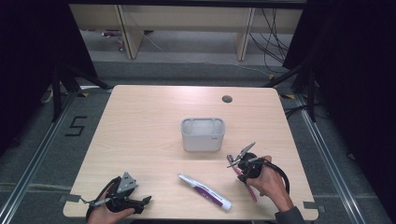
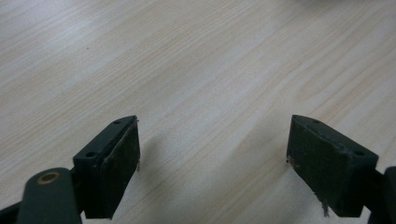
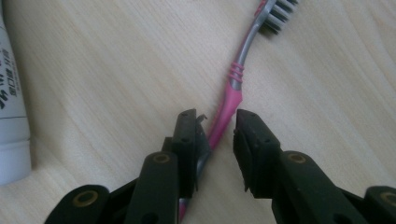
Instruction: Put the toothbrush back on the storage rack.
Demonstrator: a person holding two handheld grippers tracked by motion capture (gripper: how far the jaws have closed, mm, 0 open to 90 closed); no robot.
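A pink and grey toothbrush (image 3: 238,70) lies flat on the wooden table (image 1: 149,121), its bristle head (image 3: 279,10) pointing away from my right gripper. My right gripper (image 3: 217,116) straddles the handle. One jaw rests against the handle, the other stands a small gap off it, so it is open. In the high view the right gripper (image 1: 246,169) is at the front right, over the toothbrush (image 1: 251,191). A white and purple toothpaste tube (image 1: 205,191) lies just left of it. My left gripper (image 2: 212,126) is wide open over bare wood, at the front left corner (image 1: 140,203).
A grey rectangular holder (image 1: 203,134) with several compartments stands upright in the middle of the table. A round cable hole (image 1: 227,99) sits near the far edge. The toothpaste tube (image 3: 11,93) lies close to the right gripper's left side.
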